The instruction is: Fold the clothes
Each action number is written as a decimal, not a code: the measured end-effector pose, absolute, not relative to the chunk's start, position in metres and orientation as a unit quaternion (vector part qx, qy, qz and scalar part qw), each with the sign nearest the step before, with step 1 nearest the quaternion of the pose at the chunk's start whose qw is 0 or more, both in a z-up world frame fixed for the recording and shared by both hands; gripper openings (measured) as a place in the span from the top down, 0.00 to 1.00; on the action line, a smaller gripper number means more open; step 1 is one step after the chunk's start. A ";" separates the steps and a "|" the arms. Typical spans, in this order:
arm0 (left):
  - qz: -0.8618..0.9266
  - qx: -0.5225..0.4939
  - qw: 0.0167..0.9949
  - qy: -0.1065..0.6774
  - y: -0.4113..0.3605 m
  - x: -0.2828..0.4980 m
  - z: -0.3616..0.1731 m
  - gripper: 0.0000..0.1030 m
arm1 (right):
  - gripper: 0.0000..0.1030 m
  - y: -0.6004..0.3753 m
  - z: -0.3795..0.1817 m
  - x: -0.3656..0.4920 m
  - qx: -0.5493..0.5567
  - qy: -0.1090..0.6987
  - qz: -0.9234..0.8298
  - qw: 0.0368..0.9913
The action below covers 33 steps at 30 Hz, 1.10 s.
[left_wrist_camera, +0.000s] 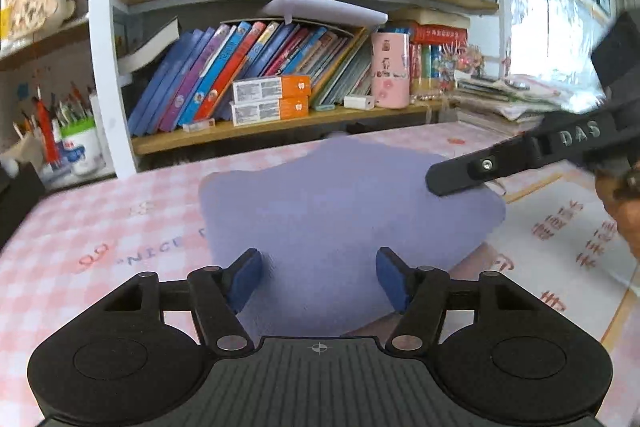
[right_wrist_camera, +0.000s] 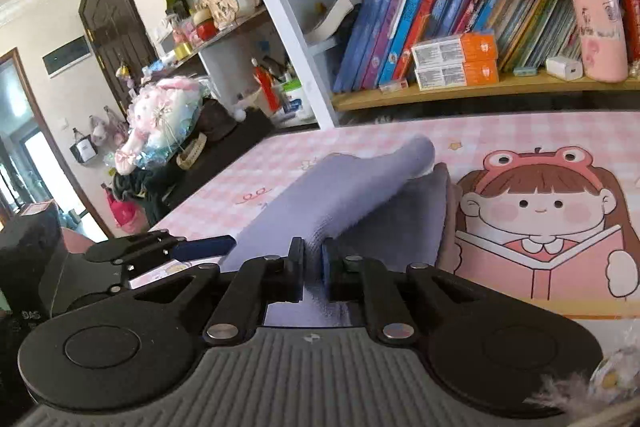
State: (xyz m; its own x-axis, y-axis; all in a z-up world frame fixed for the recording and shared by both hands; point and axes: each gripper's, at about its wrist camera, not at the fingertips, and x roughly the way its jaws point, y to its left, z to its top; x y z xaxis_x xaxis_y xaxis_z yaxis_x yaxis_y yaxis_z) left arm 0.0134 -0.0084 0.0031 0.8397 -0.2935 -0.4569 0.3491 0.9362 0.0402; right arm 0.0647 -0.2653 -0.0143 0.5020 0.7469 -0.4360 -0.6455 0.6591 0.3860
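Pinching a fold of the lavender cloth [right_wrist_camera: 352, 195] between its blue pads, our right gripper [right_wrist_camera: 313, 259] is clamped tight, with the fabric rising from the jaws and arching over itself toward the far side of the desk. Our left gripper [left_wrist_camera: 319, 277] has its jaws parted over the near edge of the same cloth [left_wrist_camera: 340, 211]; nothing is squeezed between its blue pads [left_wrist_camera: 246, 277], and the fabric merely lies beneath them. In the left wrist view, the right gripper's black finger [left_wrist_camera: 456, 175] comes in from the right and rests at the cloth's far right corner. In the right wrist view, the left gripper [right_wrist_camera: 200, 247] shows at the near left, just beside the cloth.

The cloth lies on our pink checked desk mat [left_wrist_camera: 100, 223], roughly in the middle of it, with a cartoon girl reading a book [right_wrist_camera: 540, 211] printed to its right. Beyond the mat stands a bookshelf [left_wrist_camera: 280, 123] packed with leaning books [left_wrist_camera: 224, 71], two orange boxes [left_wrist_camera: 272, 99] and a pink case [left_wrist_camera: 390, 69].
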 end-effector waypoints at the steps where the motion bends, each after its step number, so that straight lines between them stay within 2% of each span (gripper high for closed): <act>1: -0.168 0.062 0.957 0.229 -0.009 0.014 0.002 0.39 | 0.93 -0.264 -0.021 0.067 0.081 0.303 0.390 0.866; 2: -0.168 0.063 0.956 0.231 -0.010 0.015 0.001 0.39 | 0.93 -0.260 -0.036 0.074 0.064 0.326 0.371 0.867; 4: -0.168 0.065 0.956 0.233 -0.011 0.016 0.000 0.39 | 0.93 -0.264 -0.056 0.081 0.098 0.337 0.373 0.859; 7: -0.174 0.064 0.956 0.228 -0.006 0.013 0.007 0.36 | 0.91 -0.268 -0.052 0.082 0.110 0.350 0.376 0.851; 11: -0.163 0.007 0.965 0.207 0.022 0.011 0.023 0.38 | 0.76 -0.273 -0.041 0.084 0.120 0.344 0.375 0.853; 12: -0.159 -0.001 0.964 0.211 0.025 0.014 0.023 0.41 | 0.76 -0.271 -0.042 0.087 0.127 0.345 0.372 0.852; 14: -0.155 -0.005 0.962 0.225 0.027 0.022 0.019 0.54 | 0.75 -0.268 -0.043 0.093 0.139 0.349 0.365 0.852; 15: -0.157 -0.002 0.959 0.235 0.024 0.025 0.016 0.63 | 0.78 -0.265 -0.043 0.097 0.142 0.353 0.364 0.850; 16: -0.159 0.003 0.956 0.246 0.021 0.028 0.011 0.64 | 0.92 -0.262 -0.042 0.098 0.141 0.353 0.369 0.848; 20: -0.158 0.011 0.956 0.246 0.017 0.027 0.005 0.64 | 0.93 -0.262 -0.019 0.073 0.106 0.285 0.389 0.870; 23: -0.161 0.013 0.956 0.247 0.016 0.026 0.005 0.63 | 0.93 -0.257 -0.033 0.079 0.090 0.323 0.363 0.869; 26: -0.156 0.008 0.956 0.248 0.021 0.025 0.010 0.53 | 0.91 -0.256 -0.042 0.087 0.097 0.340 0.361 0.863; 27: -0.154 0.003 0.957 0.245 0.025 0.025 0.012 0.40 | 0.88 -0.259 -0.037 0.088 0.098 0.336 0.360 0.865; 28: -0.153 -0.006 0.959 0.239 0.032 0.023 0.016 0.27 | 0.75 -0.263 -0.032 0.088 0.098 0.332 0.360 0.867; 29: -0.154 -0.018 0.960 0.234 0.040 0.023 0.020 0.23 | 0.59 -0.268 -0.029 0.089 0.099 0.327 0.358 0.869; 31: -0.163 -0.057 0.955 0.241 0.056 0.030 0.022 0.16 | 0.49 -0.277 -0.023 0.092 0.104 0.326 0.354 0.870; 33: -0.170 -0.101 0.945 0.259 0.070 0.041 0.019 0.15 | 0.46 -0.284 -0.027 0.102 0.121 0.350 0.338 0.865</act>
State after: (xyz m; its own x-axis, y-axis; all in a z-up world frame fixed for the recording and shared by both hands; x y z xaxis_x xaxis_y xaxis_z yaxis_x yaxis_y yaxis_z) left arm 0.0406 0.0698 0.0189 0.8082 -0.3738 -0.4551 0.2694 0.9218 -0.2787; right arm 0.1023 -0.2836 -0.0270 0.5262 0.6699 -0.5238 -0.5007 0.7419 0.4460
